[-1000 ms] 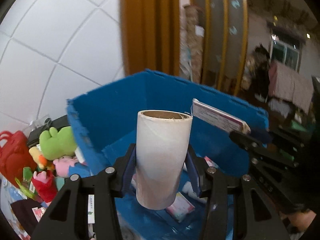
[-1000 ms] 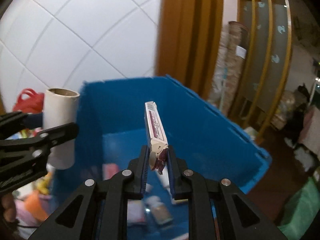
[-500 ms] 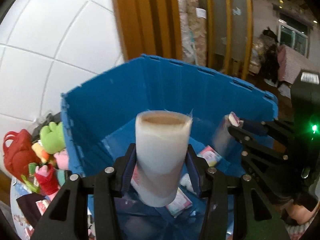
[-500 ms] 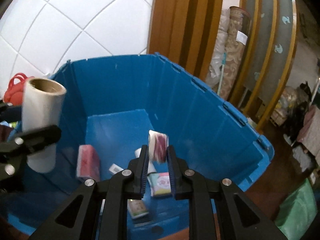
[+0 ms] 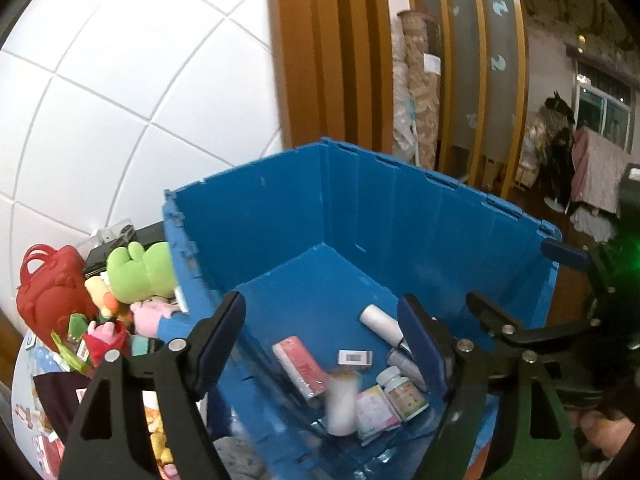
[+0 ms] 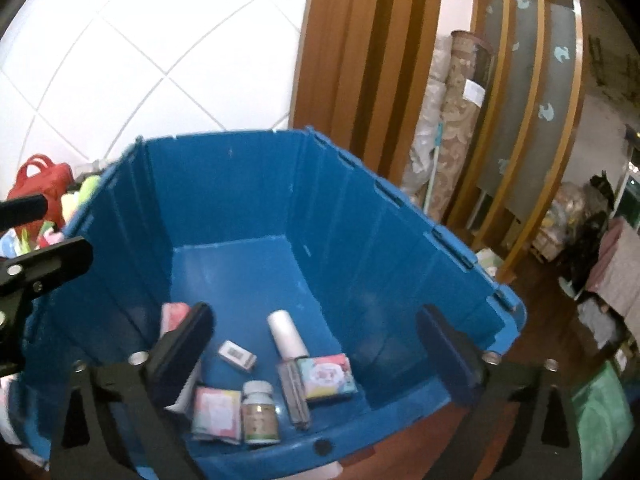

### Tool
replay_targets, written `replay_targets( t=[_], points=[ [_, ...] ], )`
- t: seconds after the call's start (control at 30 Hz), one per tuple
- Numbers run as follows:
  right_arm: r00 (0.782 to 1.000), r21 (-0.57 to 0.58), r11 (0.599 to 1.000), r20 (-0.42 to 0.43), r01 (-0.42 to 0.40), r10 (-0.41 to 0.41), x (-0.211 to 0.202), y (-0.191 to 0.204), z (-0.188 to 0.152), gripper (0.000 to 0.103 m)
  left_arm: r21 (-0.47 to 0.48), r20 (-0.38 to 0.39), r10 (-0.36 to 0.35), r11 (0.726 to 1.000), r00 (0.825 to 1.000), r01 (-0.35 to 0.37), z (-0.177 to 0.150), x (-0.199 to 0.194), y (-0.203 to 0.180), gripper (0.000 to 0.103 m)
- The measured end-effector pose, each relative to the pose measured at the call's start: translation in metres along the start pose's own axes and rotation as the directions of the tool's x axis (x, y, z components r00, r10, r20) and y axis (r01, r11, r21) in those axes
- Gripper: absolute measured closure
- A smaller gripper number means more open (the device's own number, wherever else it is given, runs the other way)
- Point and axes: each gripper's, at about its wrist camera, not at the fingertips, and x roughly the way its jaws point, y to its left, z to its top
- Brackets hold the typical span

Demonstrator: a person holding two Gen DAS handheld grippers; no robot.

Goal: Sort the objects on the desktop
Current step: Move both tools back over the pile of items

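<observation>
The bench (image 5: pixel 24 364) shows only at the lower left, beside the blue crate (image 5: pixel 280 216). Crowded on it are a red bag (image 5: pixel 48 280), a green plush toy (image 5: pixel 140 268), a pink plush toy (image 5: pixel 152 316) and smaller bright items, hard to tell apart.

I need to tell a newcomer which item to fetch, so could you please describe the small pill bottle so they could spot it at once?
Look inside the big blue crate, at the cluster of items on its floor by the near wall. The pill bottle stands there between a pastel packet and a grey stick-shaped object. It is the only white-capped bottle, with a green-and-tan label.
</observation>
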Motion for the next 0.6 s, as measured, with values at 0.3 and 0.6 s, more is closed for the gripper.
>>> replay_targets(
  t=[0.3, 0.6],
  points=[
    [0.981, -0.014, 0.987, 0.111, -0.158, 0.159, -0.051, 0.068, 0.021, 0.0, -0.094, 0.055, 0.11, 0.99, 0.992, -0.105, -0.035, -0.045, 0.084, 0.025],
    [0.927, -0.153, 0.923, 0.076, -0.354, 0.368, -0.055, 0.201, 0.032, 0.0, -0.222, -0.041, 0.311, 0.924, 0.95, -0.312, -0.106, -0.07, 0.215, 0.025]
  ],
)
